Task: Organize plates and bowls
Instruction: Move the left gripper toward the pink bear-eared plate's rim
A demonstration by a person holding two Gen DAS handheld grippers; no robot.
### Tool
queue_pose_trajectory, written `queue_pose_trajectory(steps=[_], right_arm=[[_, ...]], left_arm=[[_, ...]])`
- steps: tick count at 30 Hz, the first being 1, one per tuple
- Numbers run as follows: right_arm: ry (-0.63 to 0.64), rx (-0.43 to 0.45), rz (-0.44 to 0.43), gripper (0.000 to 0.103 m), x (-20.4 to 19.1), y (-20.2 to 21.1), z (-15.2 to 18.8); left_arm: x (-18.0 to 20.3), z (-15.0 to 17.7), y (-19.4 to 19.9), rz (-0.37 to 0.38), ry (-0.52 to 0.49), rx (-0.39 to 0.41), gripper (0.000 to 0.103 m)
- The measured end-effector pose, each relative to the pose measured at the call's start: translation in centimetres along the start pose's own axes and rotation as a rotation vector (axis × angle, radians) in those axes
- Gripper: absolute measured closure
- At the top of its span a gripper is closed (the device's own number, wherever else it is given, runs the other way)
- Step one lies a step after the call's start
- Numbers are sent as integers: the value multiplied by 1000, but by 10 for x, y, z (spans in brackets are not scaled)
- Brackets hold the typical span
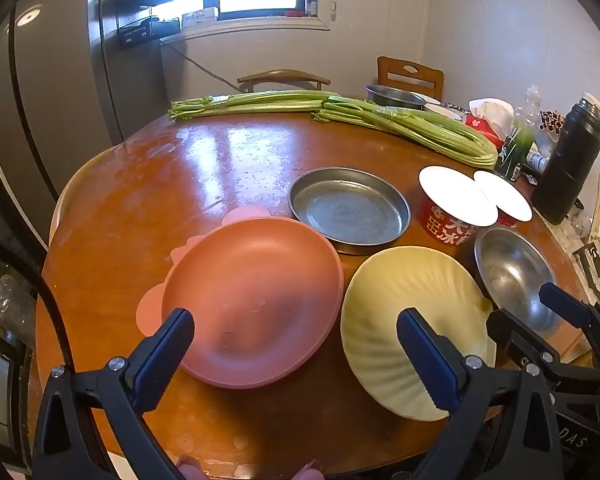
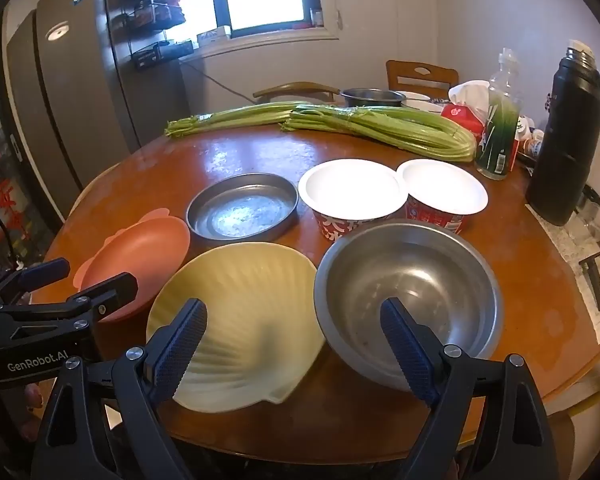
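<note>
Both tools (image 1: 296,344) (image 2: 294,338) agape (empty), yellow plate (image 2: 240,292)

Two handheld grippers held side by side, both pointing forward. The left gripper (image 1: 296,344) has its blue-padded jaws spread wide, gripping nothing. The right gripper (image 2: 294,336) is likewise spread wide, gripping nothing.

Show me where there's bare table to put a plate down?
The biggest free patch is the shiny wood between the celery and the pink plate, left of the flat metal pan. A thin strip lies along the near edge. It's crowded on the right: yellow shell plate, steel bowl and two red cups sit packed together.
</note>
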State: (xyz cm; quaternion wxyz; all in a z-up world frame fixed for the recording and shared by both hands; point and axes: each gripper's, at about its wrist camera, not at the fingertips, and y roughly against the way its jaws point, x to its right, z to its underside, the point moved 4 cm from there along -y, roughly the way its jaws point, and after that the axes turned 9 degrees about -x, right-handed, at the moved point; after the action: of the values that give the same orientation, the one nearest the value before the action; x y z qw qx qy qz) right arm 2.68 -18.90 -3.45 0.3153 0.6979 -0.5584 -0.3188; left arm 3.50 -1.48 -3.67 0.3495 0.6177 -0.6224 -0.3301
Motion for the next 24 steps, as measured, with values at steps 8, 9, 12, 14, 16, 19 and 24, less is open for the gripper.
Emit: queue_pose_trajectory(steps=[8, 9, 12, 14, 16, 19, 24], right_arm=[[3, 2, -2, 14, 0, -1, 0], [2, -2, -3, 14, 1, 1, 0], [-1, -6, -4, 14, 2, -2, 0], [-3, -4, -3, 14, 5, -3, 0], [-6, -2, -2, 14, 1, -2, 0], [-9, 2, -6, 14, 1, -1, -1], [-8, 10, -33, 14, -1, 0, -5]], left_arm=[[0, 0, 0, 2, -2, -2, 1], [0, 0, 0, 1, -3, -2, 1], [0, 0, 1, 1, -2, -3, 1], [0, 0, 1, 2, -1, -2, 1], [0, 0, 2, 3, -2, -2, 1], [0, 0, 1, 5, -3, -2, 1], [-6, -1, 3, 1, 18, 0, 1]])
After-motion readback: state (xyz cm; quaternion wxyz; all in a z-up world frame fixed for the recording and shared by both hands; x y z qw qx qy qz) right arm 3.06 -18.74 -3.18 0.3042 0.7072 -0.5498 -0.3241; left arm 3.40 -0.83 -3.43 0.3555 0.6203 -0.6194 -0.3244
